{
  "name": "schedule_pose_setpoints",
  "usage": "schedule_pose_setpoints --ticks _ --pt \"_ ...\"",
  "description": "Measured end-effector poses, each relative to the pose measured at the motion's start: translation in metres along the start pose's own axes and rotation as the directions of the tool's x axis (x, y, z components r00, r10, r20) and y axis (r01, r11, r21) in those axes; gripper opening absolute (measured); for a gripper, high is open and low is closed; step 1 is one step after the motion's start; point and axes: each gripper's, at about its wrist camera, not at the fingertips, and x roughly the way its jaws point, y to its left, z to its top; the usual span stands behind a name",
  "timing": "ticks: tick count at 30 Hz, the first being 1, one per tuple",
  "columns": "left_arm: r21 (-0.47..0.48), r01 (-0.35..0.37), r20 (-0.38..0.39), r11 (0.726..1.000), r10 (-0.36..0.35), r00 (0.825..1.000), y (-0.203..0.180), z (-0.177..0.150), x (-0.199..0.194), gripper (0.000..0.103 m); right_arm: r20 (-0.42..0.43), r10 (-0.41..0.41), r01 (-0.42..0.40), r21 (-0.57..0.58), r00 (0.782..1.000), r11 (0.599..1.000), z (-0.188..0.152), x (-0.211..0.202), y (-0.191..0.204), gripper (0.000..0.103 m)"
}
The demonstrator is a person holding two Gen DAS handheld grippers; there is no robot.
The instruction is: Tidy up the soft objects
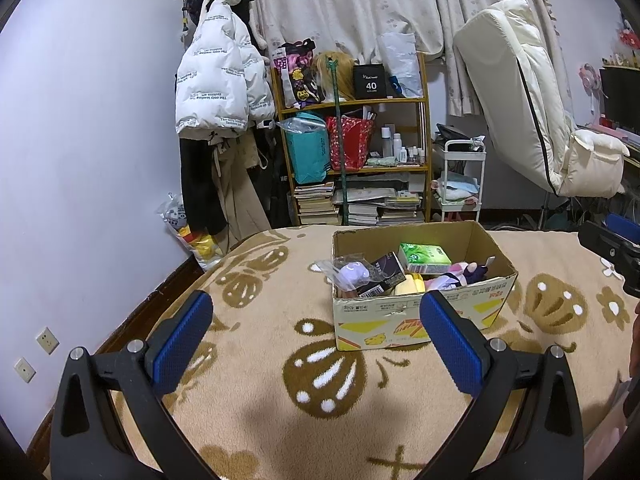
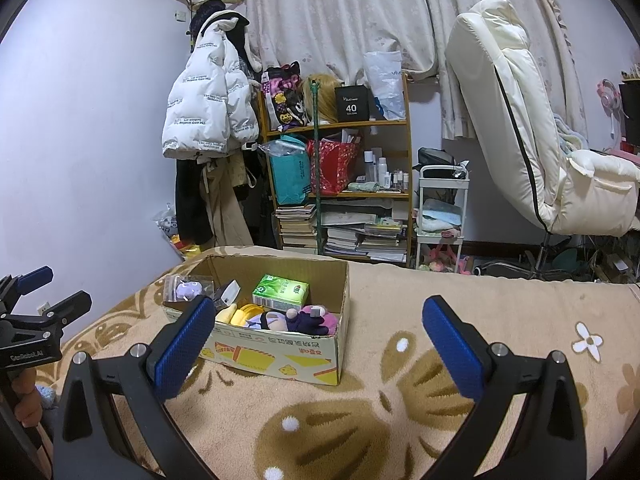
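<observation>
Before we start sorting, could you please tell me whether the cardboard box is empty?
Not empty: the cardboard box holds a green tissue pack, plush toys and more.

From my left gripper point(image 1: 316, 334) I look past two blue pads spread wide, nothing between them, above the beige patterned blanket point(image 1: 256, 412). Ahead sits the open cardboard box point(image 1: 400, 316) — inside it a green tissue pack point(image 1: 426, 258), a pale purple plush in clear wrap point(image 1: 352, 272), a dark packet point(image 1: 386, 276), something yellow point(image 1: 410, 285) and a pink-and-purple doll point(image 1: 466, 274). The right gripper point(image 1: 612, 254) pokes in at the far right edge, its jaws not readable.
</observation>
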Motion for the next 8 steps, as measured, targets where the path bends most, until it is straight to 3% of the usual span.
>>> schedule_pose_setpoints --ticks 8 --pt "0.002 -0.011 0.003 1.000 0.011 1.000 -0.0022 0.0010 0.0003 0.102 -0.002 0.002 -0.002 0.000 1.000 1.000 0.0008 0.0001 -0.0024 0.103"
